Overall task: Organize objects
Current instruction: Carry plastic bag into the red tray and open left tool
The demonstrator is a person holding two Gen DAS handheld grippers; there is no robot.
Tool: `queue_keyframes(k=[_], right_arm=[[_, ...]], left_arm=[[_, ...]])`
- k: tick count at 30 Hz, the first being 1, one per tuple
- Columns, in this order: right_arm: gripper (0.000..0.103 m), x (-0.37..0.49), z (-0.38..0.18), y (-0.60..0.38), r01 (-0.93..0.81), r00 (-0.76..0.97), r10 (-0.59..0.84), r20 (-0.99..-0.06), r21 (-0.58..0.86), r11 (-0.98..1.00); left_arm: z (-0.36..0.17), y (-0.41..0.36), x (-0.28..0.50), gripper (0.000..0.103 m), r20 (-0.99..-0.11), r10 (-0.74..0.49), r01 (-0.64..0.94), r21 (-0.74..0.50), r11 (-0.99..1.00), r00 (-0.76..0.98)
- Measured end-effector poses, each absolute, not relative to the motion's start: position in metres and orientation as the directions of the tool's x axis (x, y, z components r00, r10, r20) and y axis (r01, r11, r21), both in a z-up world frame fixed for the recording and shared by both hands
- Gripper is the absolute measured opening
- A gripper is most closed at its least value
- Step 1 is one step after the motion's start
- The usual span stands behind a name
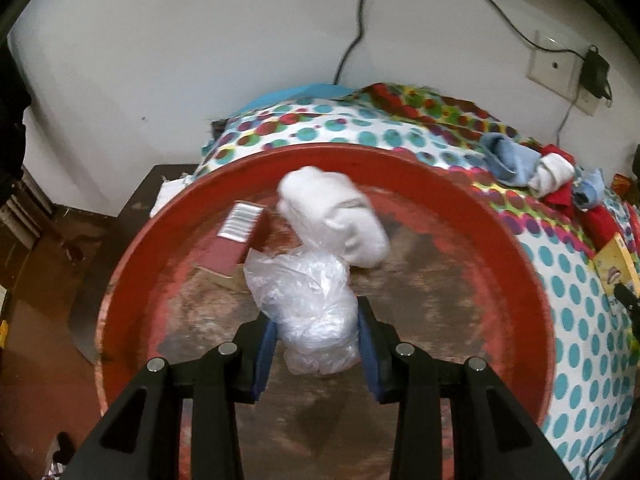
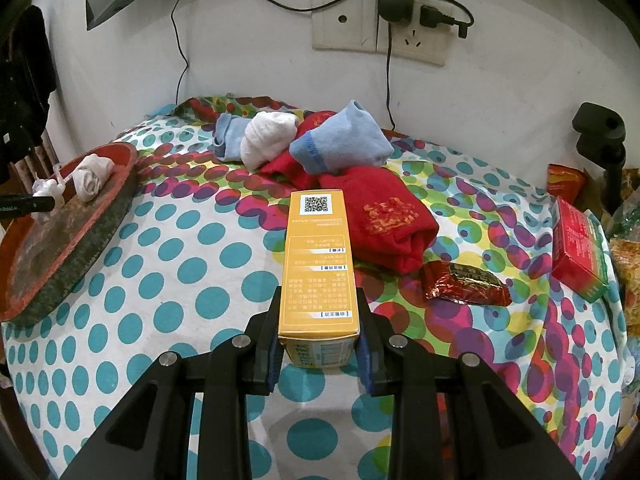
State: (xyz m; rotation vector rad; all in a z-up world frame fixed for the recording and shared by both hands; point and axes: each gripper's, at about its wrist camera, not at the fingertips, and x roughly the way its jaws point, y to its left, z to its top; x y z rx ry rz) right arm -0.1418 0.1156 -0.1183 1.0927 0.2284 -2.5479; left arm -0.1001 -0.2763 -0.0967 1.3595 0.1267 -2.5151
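My left gripper [image 1: 317,346] is shut on a crumpled clear plastic bag [image 1: 308,304] and holds it over the round red tray [image 1: 516,264]. In the tray lie a rolled white sock [image 1: 336,220] and a dark red box with a barcode [image 1: 240,236]. My right gripper [image 2: 319,344] is shut on a long yellow box [image 2: 318,264] above the dotted bedspread [image 2: 168,280]. The tray also shows in the right wrist view [image 2: 100,216] at the far left, tilted on the bed edge.
A pile of socks lies at the back of the bed: blue [image 2: 340,140], white [image 2: 268,136], red [image 2: 380,216]. A dark red foil packet [image 2: 464,284] and a red-green box [image 2: 580,248] lie at the right. Wall sockets with cables [image 2: 384,24] are behind.
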Motion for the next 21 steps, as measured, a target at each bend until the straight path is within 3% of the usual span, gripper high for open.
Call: queue_keyframes(k=[21], right_arm=[[0.028,-0.141,-0.119,0.113,0.380,-0.645,-0.229,-0.729,-0.046,-0.924]], left_arm=[[-0.112,-0.344,-0.083,0.040,-0.855,-0.207,0.272,0.080,-0.959,-0.476]])
